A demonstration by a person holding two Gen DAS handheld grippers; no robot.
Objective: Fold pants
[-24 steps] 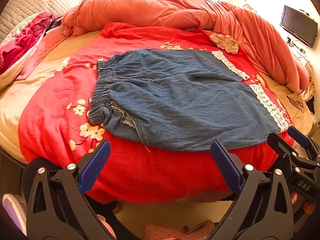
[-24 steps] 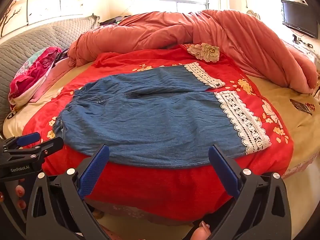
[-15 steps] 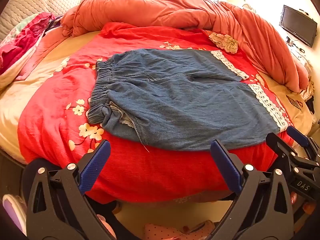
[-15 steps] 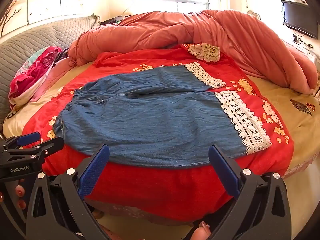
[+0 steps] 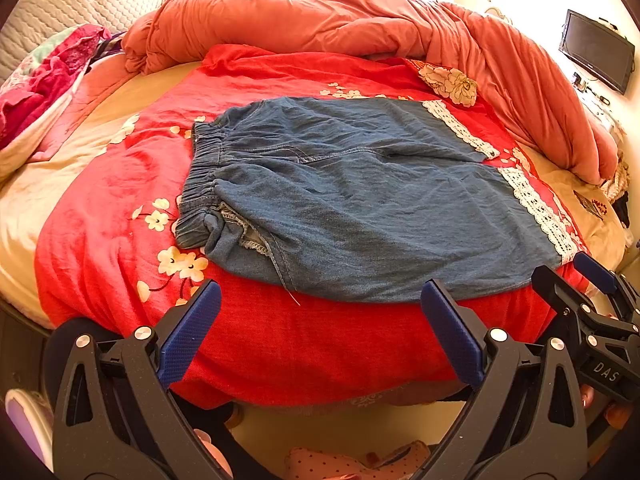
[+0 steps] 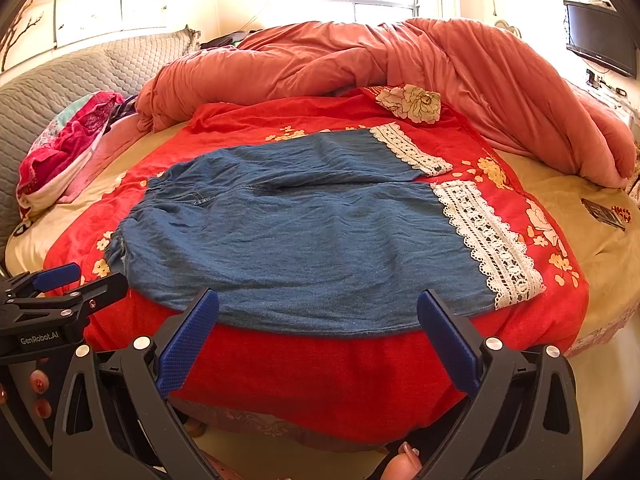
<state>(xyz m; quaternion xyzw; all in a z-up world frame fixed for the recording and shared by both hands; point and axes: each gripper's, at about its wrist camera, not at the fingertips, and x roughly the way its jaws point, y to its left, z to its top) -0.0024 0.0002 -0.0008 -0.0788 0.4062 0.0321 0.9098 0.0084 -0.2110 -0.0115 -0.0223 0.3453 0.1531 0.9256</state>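
Two grippers hover at the near edge of a round bed, both angled down toward it. The left gripper (image 5: 320,320) has its jaws spread wide with nothing between the blue pads; the right gripper (image 6: 318,322) is likewise spread wide and empty. Neither touches any fabric. The pants (image 5: 360,200), blue denim with white lace trim (image 6: 484,236) at the leg ends, lie flat and unfolded on a red blanket (image 5: 300,340) printed with pale flowers. The elastic waistband (image 5: 200,176) lies to the left, the legs run to the right, and the near leg lies close to the blanket's near edge. The far leg is shorter in view and ends in a narrower lace band (image 6: 408,148). A loose thread (image 5: 290,292) hangs from the near side seam onto the blanket. A bunched salmon quilt (image 6: 360,64) curves along the far and right sides of the bed, well apart from the pants. A pink bundle of cloth (image 6: 64,148) rests at the left against a grey quilted headboard (image 6: 80,68). A dark screen (image 6: 600,36) is mounted on the right wall. In the left view the right gripper appears at the right edge; in the right view the left gripper appears at the left edge, with fingertips of a hand (image 6: 38,392) below it.
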